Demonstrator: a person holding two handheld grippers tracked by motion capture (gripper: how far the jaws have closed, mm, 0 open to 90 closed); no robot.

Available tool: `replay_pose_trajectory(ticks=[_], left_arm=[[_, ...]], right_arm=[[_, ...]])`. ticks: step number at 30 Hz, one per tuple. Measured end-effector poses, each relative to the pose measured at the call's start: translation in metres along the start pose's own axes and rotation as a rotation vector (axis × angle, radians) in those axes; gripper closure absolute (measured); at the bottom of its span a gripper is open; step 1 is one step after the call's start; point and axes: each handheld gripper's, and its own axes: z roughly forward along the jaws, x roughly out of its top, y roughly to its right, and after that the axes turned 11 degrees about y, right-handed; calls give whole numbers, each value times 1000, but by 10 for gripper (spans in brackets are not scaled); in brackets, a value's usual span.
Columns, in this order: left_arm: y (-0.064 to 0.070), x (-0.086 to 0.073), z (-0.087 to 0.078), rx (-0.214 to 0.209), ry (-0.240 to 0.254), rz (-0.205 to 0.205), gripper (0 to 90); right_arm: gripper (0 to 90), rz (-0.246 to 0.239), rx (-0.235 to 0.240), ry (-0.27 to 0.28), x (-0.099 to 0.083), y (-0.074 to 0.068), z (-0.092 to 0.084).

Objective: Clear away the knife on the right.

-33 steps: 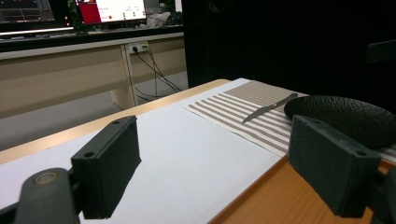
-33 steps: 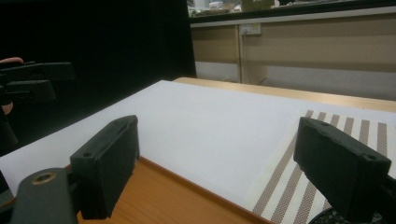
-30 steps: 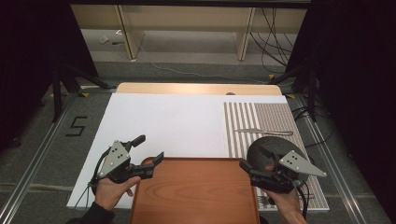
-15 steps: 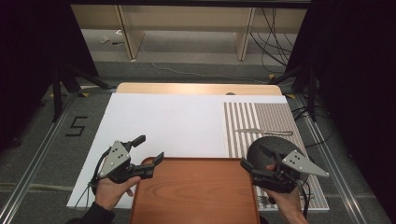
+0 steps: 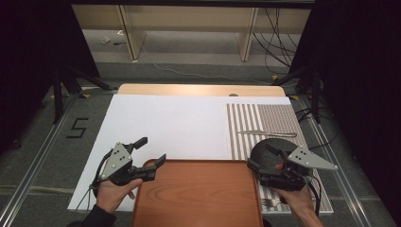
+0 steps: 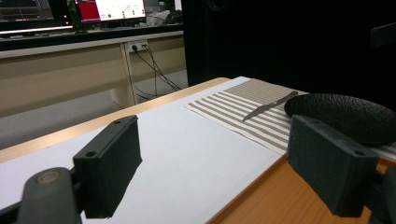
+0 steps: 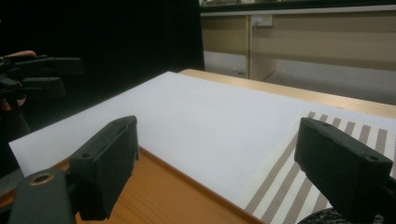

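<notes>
Two grippers, the left gripper (image 5: 150,152) and right gripper (image 5: 259,157), are held with jaws spread and empty at the near-edge wooden tray (image 5: 198,194), while the dark plate (image 5: 267,152) lies untouched on the striped mat (image 5: 265,118) beside the tray's right edge.

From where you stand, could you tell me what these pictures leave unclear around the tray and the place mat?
- Fork, high view: mostly hidden behind the right hand-held gripper; only the tines peek out.
- Black plate, high view: near side covered by that gripper.
- Wooden tray, high view: near edge cut off by the frame's bottom.
- Knife: too small to read detail.
</notes>
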Motion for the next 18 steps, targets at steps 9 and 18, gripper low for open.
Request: replay_pose_trajectory(ticks=[9,18], left_arm=[[-1,-2,0,8,-11,0,172],[-1,-2,1,1,-13,11,173]], right_arm=[[153,-4,14,-124,23,19,-4],[162,-77,-14,-259,45,54,-1]])
